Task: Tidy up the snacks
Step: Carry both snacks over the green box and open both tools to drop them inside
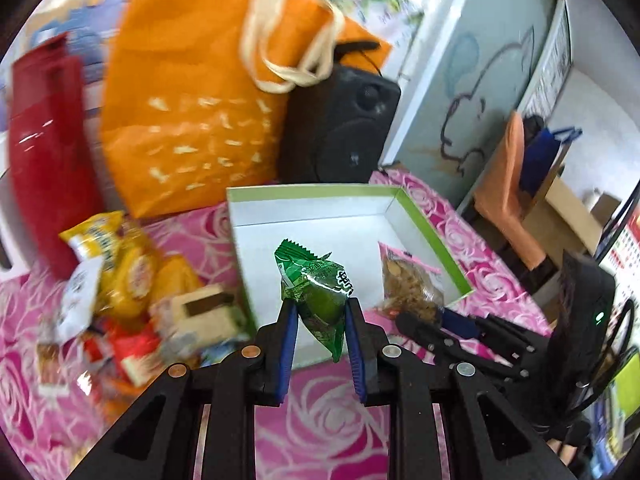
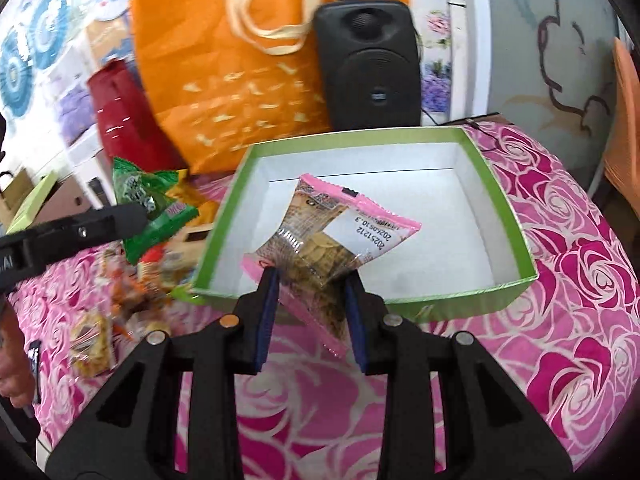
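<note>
Left hand-held gripper (image 1: 321,312): nearest the left wrist camera; blue pads clamped on a green snack packet (image 1: 316,288), held in the air over the near edge of the box.
Right hand-held gripper (image 2: 310,298): pads closed on a pink-edged snack packet (image 2: 320,240) with clear film and brown, nutty-looking contents, held above the near wall of the box.
Box (image 2: 508,208): green outside, white inside, open top, resting on the desk (image 2: 560,320) with its pink rose-print cloth. Nothing seen lying on its floor.
Loose snacks (image 1: 120,288): pile on the desk just left of the box, yellow, red and beige wrappers; blurred.
Step (judgement): transfer phase, both packets lifted and brought to the box, neither yet put down.
Next move (judgement): carry each packet further in over the white floor, lower it, then part the pads; keep the two apart so they land side by side.
Writing, pink packet: white label reads "20251212" and roughly "202605 10.3", seen inverted.
Writing, green packet: white printed characters, too distorted to read.
Background: orange tote bag (image 2: 240,80), black speaker (image 2: 368,60), red bag (image 2: 120,120); speaker badge illegible.
</note>
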The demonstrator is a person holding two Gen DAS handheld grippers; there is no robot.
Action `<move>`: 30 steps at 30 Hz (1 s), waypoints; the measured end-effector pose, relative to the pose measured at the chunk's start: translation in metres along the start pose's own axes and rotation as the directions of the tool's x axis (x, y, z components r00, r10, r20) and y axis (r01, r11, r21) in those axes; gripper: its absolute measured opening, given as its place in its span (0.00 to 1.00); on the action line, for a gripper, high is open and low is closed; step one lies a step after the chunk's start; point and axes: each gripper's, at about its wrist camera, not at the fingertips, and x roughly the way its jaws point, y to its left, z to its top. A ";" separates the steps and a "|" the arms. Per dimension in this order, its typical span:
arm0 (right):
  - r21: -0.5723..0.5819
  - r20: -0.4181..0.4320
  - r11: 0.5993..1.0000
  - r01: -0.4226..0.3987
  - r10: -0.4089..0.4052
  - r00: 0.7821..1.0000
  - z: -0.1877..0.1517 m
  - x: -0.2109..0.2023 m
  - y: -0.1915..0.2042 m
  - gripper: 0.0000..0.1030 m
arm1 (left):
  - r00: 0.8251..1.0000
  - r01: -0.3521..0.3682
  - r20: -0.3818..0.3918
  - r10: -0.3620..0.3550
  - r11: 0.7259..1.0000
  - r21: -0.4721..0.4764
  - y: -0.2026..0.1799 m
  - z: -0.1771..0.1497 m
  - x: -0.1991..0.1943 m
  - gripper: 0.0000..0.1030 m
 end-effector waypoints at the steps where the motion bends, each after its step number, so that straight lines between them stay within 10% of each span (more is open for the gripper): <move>1: 0.009 -0.009 1.000 0.003 -0.003 1.000 0.003 0.007 -0.005 0.34 | 1.000 -0.009 -0.016 0.009 1.000 0.007 -0.002 0.001 0.008 0.23; 7: -0.003 -0.035 1.000 -0.018 0.017 0.999 0.009 0.032 -0.012 0.35 | 0.997 -0.027 -0.068 0.026 1.000 -0.012 0.007 0.001 0.045 0.25; 9: -0.036 -0.037 0.999 -0.021 0.020 0.999 0.008 0.038 -0.009 0.40 | 0.998 -0.024 -0.056 0.023 0.999 -0.025 0.011 0.000 0.044 0.47; 10: -0.057 -0.040 0.998 -0.009 0.007 0.999 0.007 0.040 -0.006 0.64 | 0.998 -0.028 -0.056 0.026 0.999 -0.029 0.013 0.000 0.043 0.82; 11: -0.075 -0.038 0.997 0.006 -0.009 0.999 0.005 0.041 -0.004 0.93 | 0.997 -0.055 -0.046 0.054 0.998 -0.033 0.015 0.000 0.041 0.94; 15: -0.088 -0.030 0.996 0.014 -0.016 0.999 0.000 0.038 -0.002 0.99 | 0.983 -0.181 0.026 0.182 0.983 -0.035 0.023 -0.004 0.025 0.95; 30: -0.127 0.040 0.990 0.061 -0.056 0.998 -0.005 -0.019 0.039 0.99 | 0.974 -0.193 0.104 0.203 0.976 -0.099 0.031 -0.024 -0.045 0.95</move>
